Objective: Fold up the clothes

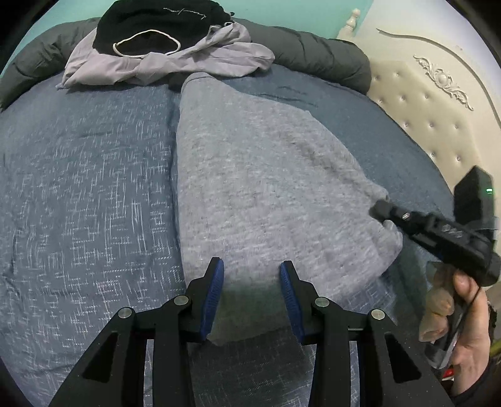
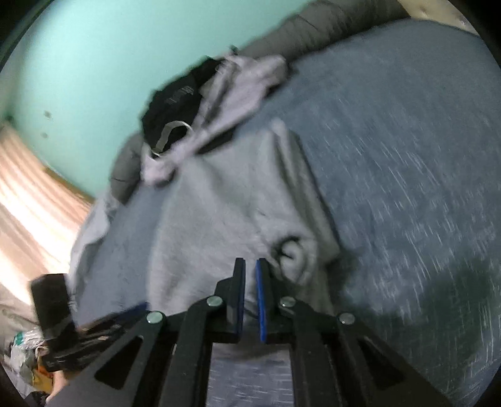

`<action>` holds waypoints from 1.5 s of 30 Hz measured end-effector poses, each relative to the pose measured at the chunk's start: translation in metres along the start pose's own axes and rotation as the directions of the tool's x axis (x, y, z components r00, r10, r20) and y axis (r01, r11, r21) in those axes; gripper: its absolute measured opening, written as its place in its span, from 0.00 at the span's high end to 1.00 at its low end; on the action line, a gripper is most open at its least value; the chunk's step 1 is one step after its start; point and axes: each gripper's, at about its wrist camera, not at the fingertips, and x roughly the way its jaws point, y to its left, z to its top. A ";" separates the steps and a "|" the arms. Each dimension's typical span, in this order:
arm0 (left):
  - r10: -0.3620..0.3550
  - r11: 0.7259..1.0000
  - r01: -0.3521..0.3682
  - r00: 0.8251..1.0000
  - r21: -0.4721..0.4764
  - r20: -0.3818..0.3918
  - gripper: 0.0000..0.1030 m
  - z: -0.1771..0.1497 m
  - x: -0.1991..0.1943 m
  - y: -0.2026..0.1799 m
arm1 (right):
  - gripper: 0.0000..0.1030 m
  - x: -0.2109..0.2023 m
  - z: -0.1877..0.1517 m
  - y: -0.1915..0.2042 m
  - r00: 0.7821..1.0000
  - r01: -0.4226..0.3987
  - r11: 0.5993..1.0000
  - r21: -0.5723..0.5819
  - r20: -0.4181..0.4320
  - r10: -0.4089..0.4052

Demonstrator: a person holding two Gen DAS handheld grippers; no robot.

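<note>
A light grey knit garment (image 1: 266, 188) lies lengthwise on the blue bed cover (image 1: 78, 188). My left gripper (image 1: 252, 275) is open, its blue pads straddling the garment's near edge. In the left wrist view my right gripper (image 1: 380, 210) meets the garment's right edge, where the fabric bunches. The right wrist view is blurred: the right gripper (image 2: 250, 275) has its fingers almost together with the grey garment (image 2: 213, 225) pinched between them. A dark cord loop (image 2: 286, 245) shows just past the fingertips.
A lilac garment (image 1: 188, 62) and a black one (image 1: 156, 25) are heaped at the far end of the bed, against a dark grey padded roll (image 1: 328, 53). A cream tufted headboard (image 1: 422, 103) stands at the right. A hand (image 1: 469, 328) holds the right gripper.
</note>
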 end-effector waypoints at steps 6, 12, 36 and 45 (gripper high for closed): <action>-0.019 1.000 0.019 1.000 0.007 0.003 0.61 0.000 -0.003 0.002 | 0.98 -0.005 0.000 -0.004 1.000 -0.001 1.000 0.023 0.003 0.001; -0.069 0.997 0.069 0.997 -0.023 0.035 0.61 -0.004 -0.009 0.015 | 0.90 -0.039 0.014 0.016 0.996 -0.040 0.998 -0.052 0.080 0.044; -0.142 0.990 0.143 0.987 -0.006 0.076 0.60 -0.011 -0.002 0.025 | 0.75 0.116 0.158 0.038 0.928 0.251 0.872 -0.420 -0.153 -0.341; -0.141 0.990 0.142 0.987 -0.006 0.082 0.60 -0.014 -0.003 0.024 | 1.00 0.110 0.165 0.033 0.921 0.342 0.852 -0.397 -0.040 -0.388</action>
